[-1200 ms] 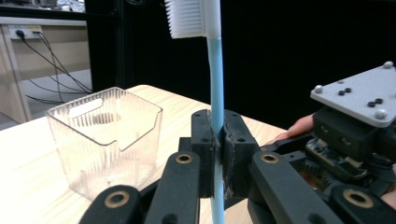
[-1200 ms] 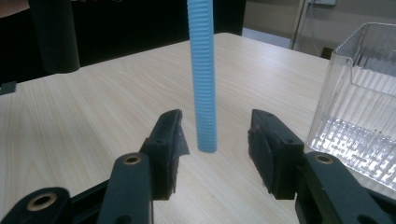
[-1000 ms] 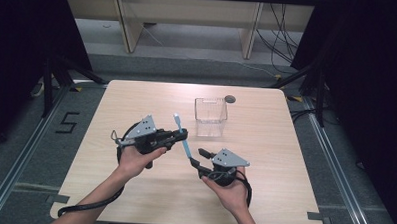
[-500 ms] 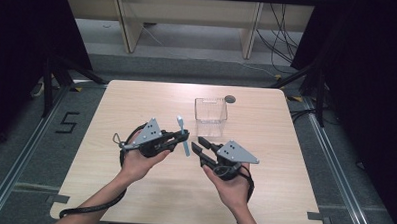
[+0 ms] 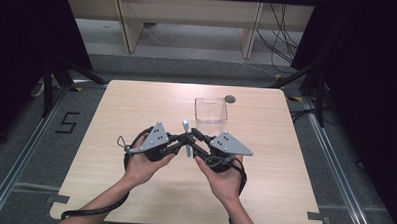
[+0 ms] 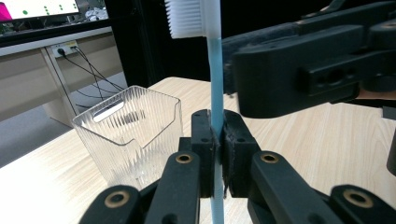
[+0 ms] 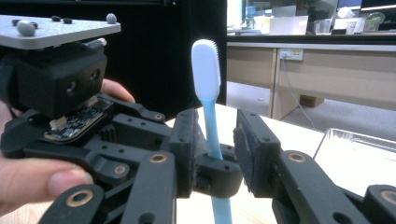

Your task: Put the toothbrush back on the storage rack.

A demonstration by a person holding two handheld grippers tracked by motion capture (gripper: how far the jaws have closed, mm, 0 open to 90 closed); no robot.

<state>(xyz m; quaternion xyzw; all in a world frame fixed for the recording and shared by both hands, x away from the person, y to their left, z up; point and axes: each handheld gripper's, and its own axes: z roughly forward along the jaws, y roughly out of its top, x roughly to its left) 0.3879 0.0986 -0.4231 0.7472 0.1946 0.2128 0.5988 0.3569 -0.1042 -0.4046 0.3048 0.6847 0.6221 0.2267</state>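
From the high view, my two hands meet in the lower middle of the frame, over the bare wood of the table (image 5: 110, 154). My left gripper (image 5: 181, 143) and right gripper (image 5: 194, 138) point at each other, with the toothbrush (image 5: 186, 138) standing upright between them. The clear ribbed container (image 5: 211, 110) sits just above them in the frame, near the far edge, beside a small dark hole in the tabletop.

In the left gripper view, my jaws are clamped together on the blue handle of the toothbrush (image 6: 215, 88), low centre of the frame, bristles at the top edge. The right gripper's body (image 6: 308, 60) crowds the upper right. The container (image 6: 130, 135) stands at left centre, open mouth up.

In the right gripper view, my jaws stand apart on either side of the handle (image 7: 213, 126), not yet touching it; the left gripper (image 7: 205, 172) holds it just below.

This looks like a handover. I judge I should close the right jaws squarely on the handle above the left grip before the left lets go. Room between the tools is tight; the open space lies toward the container.
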